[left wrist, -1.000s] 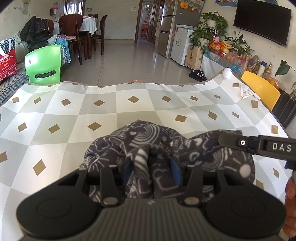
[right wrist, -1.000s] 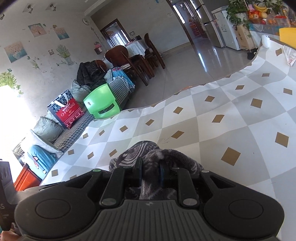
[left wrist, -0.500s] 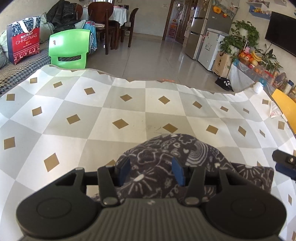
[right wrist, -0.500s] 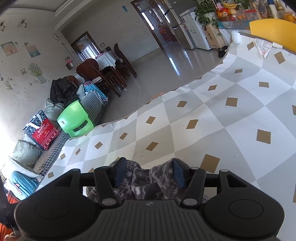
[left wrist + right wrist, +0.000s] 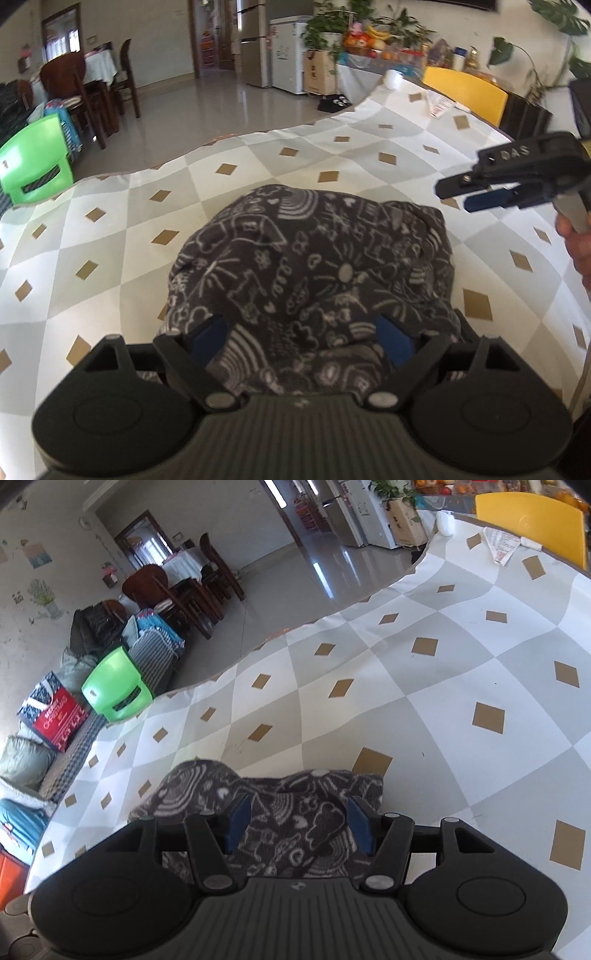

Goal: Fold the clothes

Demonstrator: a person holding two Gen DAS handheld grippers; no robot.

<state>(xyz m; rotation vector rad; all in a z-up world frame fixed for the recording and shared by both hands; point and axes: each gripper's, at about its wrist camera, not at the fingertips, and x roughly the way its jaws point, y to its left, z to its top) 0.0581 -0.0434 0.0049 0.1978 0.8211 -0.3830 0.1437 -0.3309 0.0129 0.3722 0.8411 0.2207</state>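
From the left wrist camera, the left gripper point(image 5: 301, 338) is letting go: a second ago its blue pads pinched a ridge of the dark patterned garment point(image 5: 314, 266), and now the jaws are opening and stand wide, the cloth bulging between them with no pinch visible on either side. The garment sits as a rounded, bundled heap on the near part of the checked tablecloth point(image 5: 258, 158), no longer gathered up into the fingers. Over on the right of this view the right gripper point(image 5: 476, 192) shows side-on in a person's hand point(image 5: 580, 240), clear of the heap and above the cloth, its two fingers close to overlapping from this angle, so its gap cannot be read here. Switch to the right wrist camera and that gap is plain: the right gripper point(image 5: 297, 821) has gone from a tight pinch to roughly half open, the garment point(image 5: 288, 805) lying loose between the pads point(image 5: 236, 821) rather than squeezed. This view also gives the heap's right edge ending square on the tablecloth point(image 5: 443, 686), which the left view hides. Judging by both releases, a fold has just been laid down, and the bundle looks lumpy enough to need smoothing or another fold
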